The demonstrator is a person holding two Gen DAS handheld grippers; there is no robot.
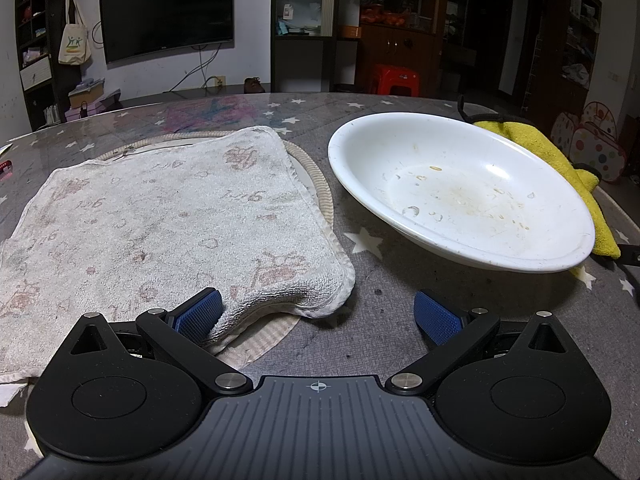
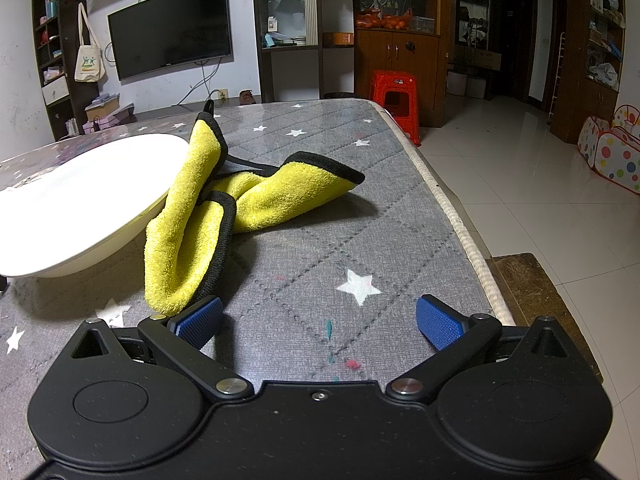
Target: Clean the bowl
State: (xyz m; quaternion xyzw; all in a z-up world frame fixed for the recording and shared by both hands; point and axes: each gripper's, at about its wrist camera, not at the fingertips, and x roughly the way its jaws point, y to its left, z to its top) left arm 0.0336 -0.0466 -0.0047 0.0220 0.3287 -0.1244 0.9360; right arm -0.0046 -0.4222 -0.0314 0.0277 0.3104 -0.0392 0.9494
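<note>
A white shallow bowl (image 1: 460,192) with dried food smears sits on the grey star-patterned table, right of centre in the left wrist view; its underside also shows in the right wrist view (image 2: 80,200). A worn white towel (image 1: 160,216) lies flat to the bowl's left. A yellow cloth with black trim (image 2: 224,208) lies crumpled against the bowl's right side, also seen in the left wrist view (image 1: 560,160). My left gripper (image 1: 318,316) is open, its left pad touching the white towel's near corner. My right gripper (image 2: 320,320) is open and empty, its left pad next to the yellow cloth's near end.
The table's right edge (image 2: 452,208) drops to a tiled floor. A red stool (image 2: 396,96) stands beyond the far corner. A striped mat (image 1: 316,184) lies under the white towel. A TV (image 1: 166,12) and shelves line the back wall.
</note>
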